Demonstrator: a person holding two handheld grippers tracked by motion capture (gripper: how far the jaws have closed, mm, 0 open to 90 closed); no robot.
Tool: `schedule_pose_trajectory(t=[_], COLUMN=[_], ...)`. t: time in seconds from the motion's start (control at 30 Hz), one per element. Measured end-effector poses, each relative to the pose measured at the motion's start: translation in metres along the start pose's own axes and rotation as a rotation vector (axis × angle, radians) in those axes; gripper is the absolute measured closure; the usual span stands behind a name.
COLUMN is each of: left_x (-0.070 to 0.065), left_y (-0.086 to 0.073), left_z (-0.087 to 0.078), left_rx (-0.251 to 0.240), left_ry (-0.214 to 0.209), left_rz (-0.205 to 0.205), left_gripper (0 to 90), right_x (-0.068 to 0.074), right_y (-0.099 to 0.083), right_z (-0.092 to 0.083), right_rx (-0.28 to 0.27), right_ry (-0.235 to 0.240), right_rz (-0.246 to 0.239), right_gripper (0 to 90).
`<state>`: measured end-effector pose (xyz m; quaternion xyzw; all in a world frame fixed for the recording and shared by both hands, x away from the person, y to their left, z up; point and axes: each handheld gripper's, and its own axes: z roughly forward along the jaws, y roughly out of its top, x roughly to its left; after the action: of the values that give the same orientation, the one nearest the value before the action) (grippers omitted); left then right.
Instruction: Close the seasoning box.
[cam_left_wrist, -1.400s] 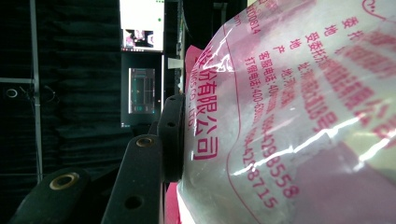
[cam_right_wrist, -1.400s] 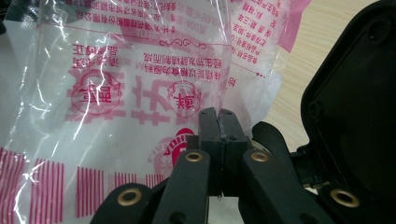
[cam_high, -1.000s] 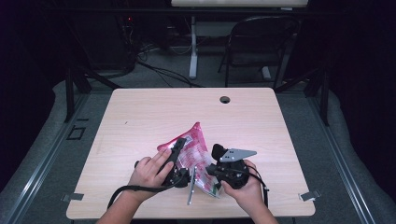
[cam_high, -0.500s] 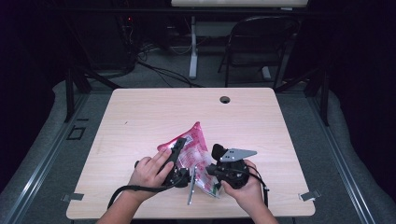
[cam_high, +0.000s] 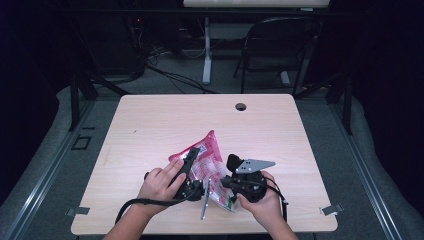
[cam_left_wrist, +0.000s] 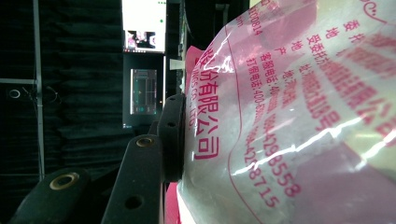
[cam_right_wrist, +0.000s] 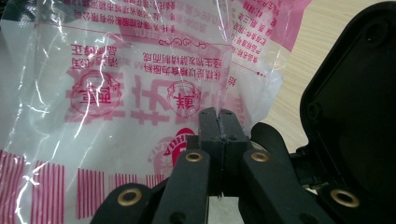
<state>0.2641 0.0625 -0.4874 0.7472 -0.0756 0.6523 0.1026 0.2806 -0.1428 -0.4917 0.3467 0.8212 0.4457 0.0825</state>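
Item: crinkled clear plastic bag printed in pink-red characters and stripes (cam_high: 206, 159), lying on the near middle of the table, between the two grippers.
Bag, close detail: in the right gripper view the bag (cam_right_wrist: 140, 79) shows round seal marks, lines of small print and a row of red stripes along one edge; in the left gripper view the bag (cam_left_wrist: 299, 116) bulges, glossy, with large red characters and digits.
Right gripper (cam_high: 235, 182): black, topped by a grey three-cornered plate, held in the person's right hand (cam_high: 260, 200) at the bag's near right corner.
Right gripper jaws: pressed together, pad to pad, in the right gripper view (cam_right_wrist: 218, 126); a fold of the bag's film appears pinched between them, though the film is thin and clear, so the pinch itself is hard to make out.
Left gripper (cam_high: 192, 155): black, in the person's left hand (cam_high: 161, 182), laid across the bag's left side, pointing away from the person.
Left gripper jaws: parted about the bag; one black jaw pad (cam_left_wrist: 173, 137) lies flat against the bulging film; the other jaw is hidden behind the bag, so whether it presses I cannot tell.
Cable: black cord (cam_high: 145, 204) trailing from the left gripper toward the near table edge.
Support: light wood-grain table (cam_high: 150, 125) with a round cable hole (cam_high: 241, 106) near its far edge.
Surroundings: dark folding chair (cam_high: 280, 45) beyond the table, well apart from the bag.
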Motion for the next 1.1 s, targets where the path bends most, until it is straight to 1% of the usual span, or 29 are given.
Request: schedule_pose_trajectory(t=[0.07,0.17,0.27,0.47,0.53,0.6,0.97,1.0,1.1], left_x=[0.0000,0.0003,0.0006,0.0013,0.0009,0.0013,0.0013,0.0014,0.0013], left_y=[0.0000,0.0006,0.0008,0.0016,0.0018,0.0020,0.0026,0.0027,0.0024], left_z=[-0.0001,-0.0010,-0.0010,-0.0008,-0.0011,-0.0013,-0.0020,-0.0020,-0.0019], left_rx=[-0.001,0.010,0.010,-0.001,0.004,0.000,0.006,0.003,0.007], left_ry=[0.003,-0.009,-0.010,0.004,-0.001,0.005,-0.001,0.005,-0.002], left_rz=[-0.001,-0.003,-0.001,0.006,0.001,0.001,-0.001,0.002,-0.003], left_gripper=[65.4,65.4,65.4,65.4,65.4,65.4,65.4,65.4,65.4], right_x=[-0.0001,-0.0003,-0.0003,-0.0003,-0.0007,-0.0007,-0.0008,-0.0006,-0.0008], right_y=[0.0001,0.0001,0.0001,0.0001,0.0002,0.0002,0.0002,0.0000,0.0001], right_z=[-0.0002,-0.0004,-0.0005,-0.0005,-0.0007,-0.0007,-0.0004,-0.0001,-0.0006], right_rx=[0.000,0.001,0.000,-0.001,0.003,0.003,0.004,0.000,0.002], right_ry=[0.002,0.002,0.002,0.000,-0.001,-0.001,-0.003,-0.002,-0.003], right_rz=[-0.002,-0.002,-0.001,-0.001,-0.005,-0.004,-0.006,-0.002,-0.004], right_gripper=[90.0,90.0,90.0,90.0,90.0,90.0,90.0,90.0,90.0])
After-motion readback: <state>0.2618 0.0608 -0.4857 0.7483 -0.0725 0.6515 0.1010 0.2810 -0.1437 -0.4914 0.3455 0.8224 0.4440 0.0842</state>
